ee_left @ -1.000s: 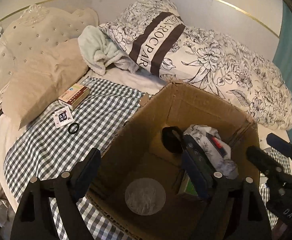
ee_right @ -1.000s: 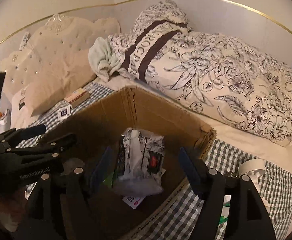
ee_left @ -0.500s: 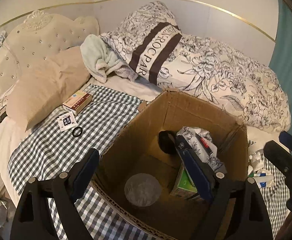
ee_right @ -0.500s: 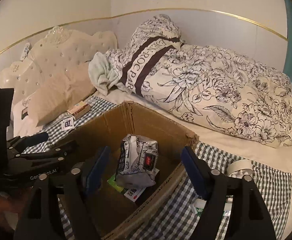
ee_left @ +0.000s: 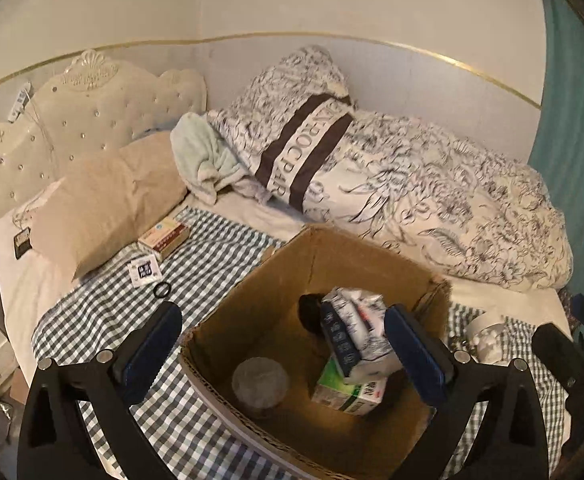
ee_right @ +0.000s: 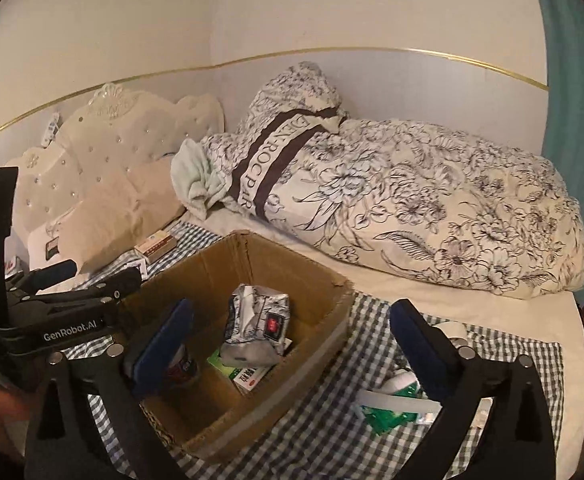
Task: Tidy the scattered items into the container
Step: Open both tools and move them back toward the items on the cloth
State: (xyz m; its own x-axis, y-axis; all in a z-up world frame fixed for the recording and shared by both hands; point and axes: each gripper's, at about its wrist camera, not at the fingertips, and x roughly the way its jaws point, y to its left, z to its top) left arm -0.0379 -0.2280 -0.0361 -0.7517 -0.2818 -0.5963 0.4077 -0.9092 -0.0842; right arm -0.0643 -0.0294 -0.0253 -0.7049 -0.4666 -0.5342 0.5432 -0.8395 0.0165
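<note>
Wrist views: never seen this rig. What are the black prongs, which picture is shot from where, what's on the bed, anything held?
The prongs are two handheld grippers, one in each of a person's hands, each carrying a fisheye camera looking along its fingers. One picture comes from the left gripper, the other from the right gripper. Both sets of jaws are opening, with nothing gripped. A cardboard box on the checked cloth already holds a tissue pack and a green carton. A small box, a card and a black ring lie outside it.

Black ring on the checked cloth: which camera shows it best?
The left wrist view. There the black ring lies in plain sight on the checked cloth, beside a small card. In the right wrist view, the left claw blocks that spot.
</note>
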